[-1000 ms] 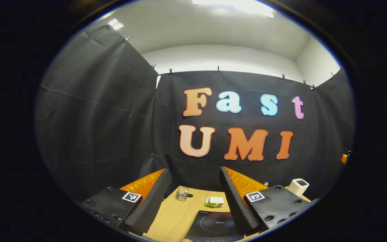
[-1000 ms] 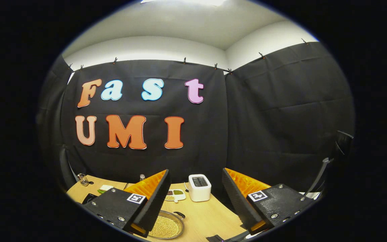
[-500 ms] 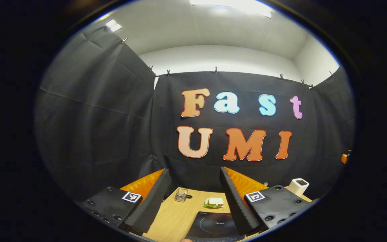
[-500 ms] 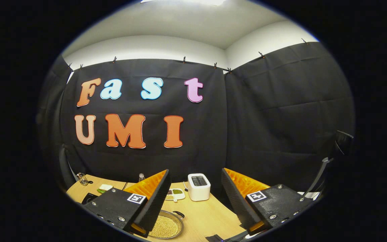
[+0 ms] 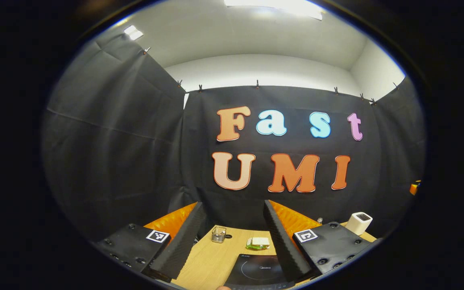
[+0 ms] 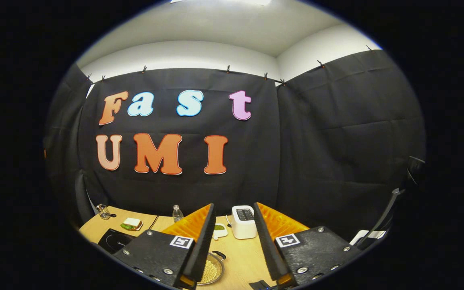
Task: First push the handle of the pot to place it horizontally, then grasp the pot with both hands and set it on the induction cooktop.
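In the right gripper view a shallow metal pot [image 6: 212, 269] holding yellow grains sits on the wooden table [image 6: 243, 257] at the bottom, half hidden behind my left finger. Its short black handle [image 6: 218, 254] shows at the far rim. My right gripper [image 6: 234, 206] is held above it, open with a narrow gap and nothing between the fingers. The black induction cooktop [image 6: 115, 240] lies further left. In the left gripper view the cooktop [image 5: 258, 270] lies just below and between the fingers of my left gripper [image 5: 232, 205], which is wide open and holds nothing.
A white toaster [image 6: 243, 221] stands behind the pot, with a small dish [image 6: 220, 229] and a water bottle [image 6: 177, 212] beside it. A sandwich [image 5: 257, 243] and a glass jar [image 5: 217, 234] sit beyond the cooktop. A dark chair [image 6: 389, 217] stands at the right.
The right gripper's fingers have come closer together and its view has swung slightly left, bringing the cooktop and sandwich in. The left gripper has barely moved.
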`<state>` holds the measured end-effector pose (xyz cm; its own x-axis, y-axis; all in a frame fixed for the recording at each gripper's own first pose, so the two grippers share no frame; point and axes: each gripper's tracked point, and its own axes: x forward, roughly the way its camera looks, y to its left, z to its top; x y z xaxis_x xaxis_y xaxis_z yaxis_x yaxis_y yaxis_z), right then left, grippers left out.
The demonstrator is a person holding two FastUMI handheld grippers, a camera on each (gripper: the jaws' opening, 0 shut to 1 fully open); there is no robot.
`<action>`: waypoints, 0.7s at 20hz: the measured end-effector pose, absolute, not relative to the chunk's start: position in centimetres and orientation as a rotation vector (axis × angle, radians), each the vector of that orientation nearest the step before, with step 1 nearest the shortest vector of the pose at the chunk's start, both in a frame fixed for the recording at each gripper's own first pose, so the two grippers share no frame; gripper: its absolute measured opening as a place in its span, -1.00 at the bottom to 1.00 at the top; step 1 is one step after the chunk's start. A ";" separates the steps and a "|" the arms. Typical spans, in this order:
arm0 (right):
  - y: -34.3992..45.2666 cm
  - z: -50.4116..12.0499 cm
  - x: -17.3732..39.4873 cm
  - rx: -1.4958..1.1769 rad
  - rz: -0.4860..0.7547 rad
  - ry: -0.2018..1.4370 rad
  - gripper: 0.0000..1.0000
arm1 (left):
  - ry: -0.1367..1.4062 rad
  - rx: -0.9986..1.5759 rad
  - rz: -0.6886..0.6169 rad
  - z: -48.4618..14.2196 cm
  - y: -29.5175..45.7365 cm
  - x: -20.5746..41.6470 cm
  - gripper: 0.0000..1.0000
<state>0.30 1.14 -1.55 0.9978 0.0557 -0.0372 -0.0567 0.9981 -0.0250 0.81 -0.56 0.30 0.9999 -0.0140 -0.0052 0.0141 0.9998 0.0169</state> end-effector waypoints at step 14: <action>6.5 -10.2 0.3 -0.063 0.190 0.250 -0.96 | 0.026 0.040 -0.007 -0.5 -0.5 0.8 0.96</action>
<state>0.26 6.45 -10.23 0.9513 0.1788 -0.2513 -0.1943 0.9802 -0.0384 0.84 -0.54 -0.53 0.9996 -0.0061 -0.0261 0.0072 0.9992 0.0395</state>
